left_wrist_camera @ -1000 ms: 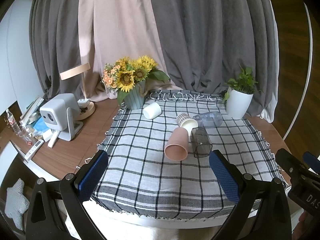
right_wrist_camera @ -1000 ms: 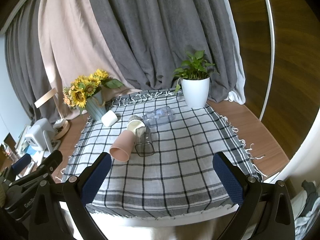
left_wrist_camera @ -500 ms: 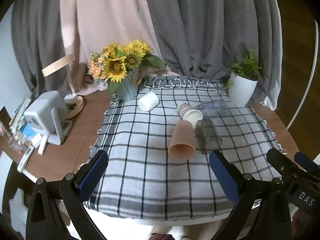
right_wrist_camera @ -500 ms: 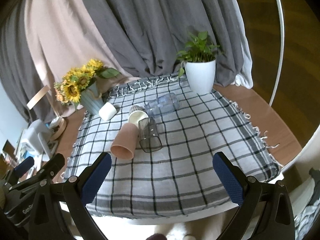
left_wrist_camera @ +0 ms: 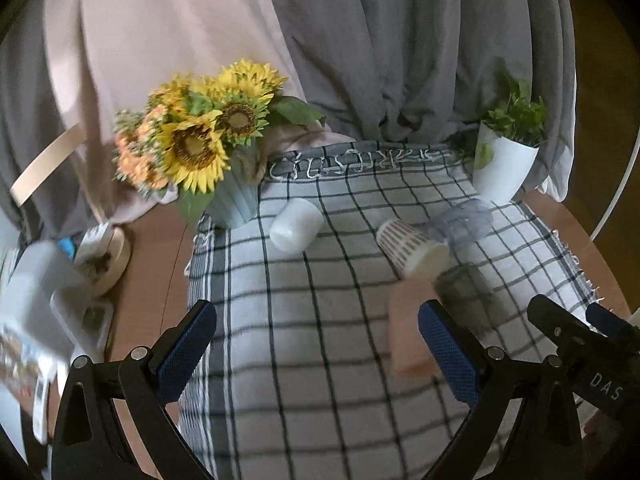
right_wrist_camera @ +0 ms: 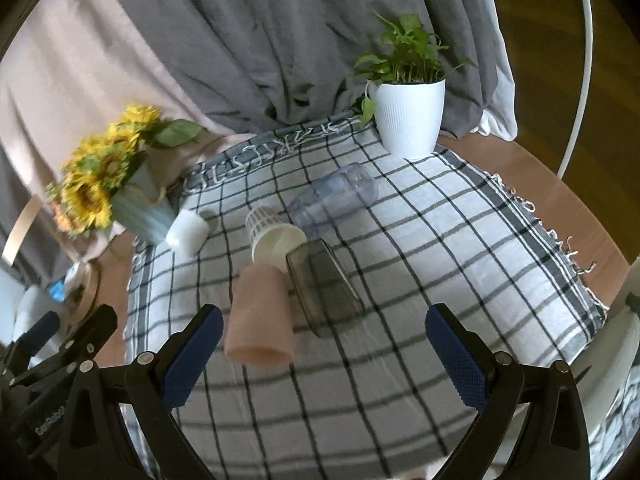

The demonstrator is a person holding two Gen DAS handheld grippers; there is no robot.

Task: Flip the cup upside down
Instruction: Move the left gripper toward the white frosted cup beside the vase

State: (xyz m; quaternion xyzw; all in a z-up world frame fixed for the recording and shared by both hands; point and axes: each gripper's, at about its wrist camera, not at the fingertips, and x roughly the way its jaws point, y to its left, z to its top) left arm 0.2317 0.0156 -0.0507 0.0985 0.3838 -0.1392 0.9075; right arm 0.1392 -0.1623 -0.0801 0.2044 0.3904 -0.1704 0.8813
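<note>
Five cups are lying on their sides on the black-and-white checked cloth (right_wrist_camera: 460, 248): a salmon-pink plastic cup (right_wrist_camera: 260, 316), a smoky grey transparent square tumbler (right_wrist_camera: 326, 292), a cream paper cup with a dotted pattern (right_wrist_camera: 272, 234), a clear bluish plastic cup (right_wrist_camera: 334, 198) and a small white cup (right_wrist_camera: 187, 231). The pink cup, grey tumbler and paper cup are touching in a tight cluster, the pink one being nearest the grippers with its mouth facing them. Which cup is meant is not being made plain by the task, though the pink one is judged the likeliest.

Both tools are being held above the near edge of the cloth, empty. The right gripper (right_wrist_camera: 320, 354) is being carried with its blue pads spread wide, roughly lined up with the pink cup and tumbler. The left gripper (left_wrist_camera: 316, 354) is likewise spread wide, with the pink cup (left_wrist_camera: 408, 332) seen blurred just beside its right pad.

For the approach to be done well, the pink cup should probably be taken across its body near the middle, so that the tumbler lying against it is not being pushed. It should then be lifted clear before being turned mouth-down and set on an open patch of cloth.

As for writing, "DAS" is being shown on the right tool in the left view, and "GenRobot", partly legible, on the left tool in the right view. Nothing legible is seen on the cups.
</note>
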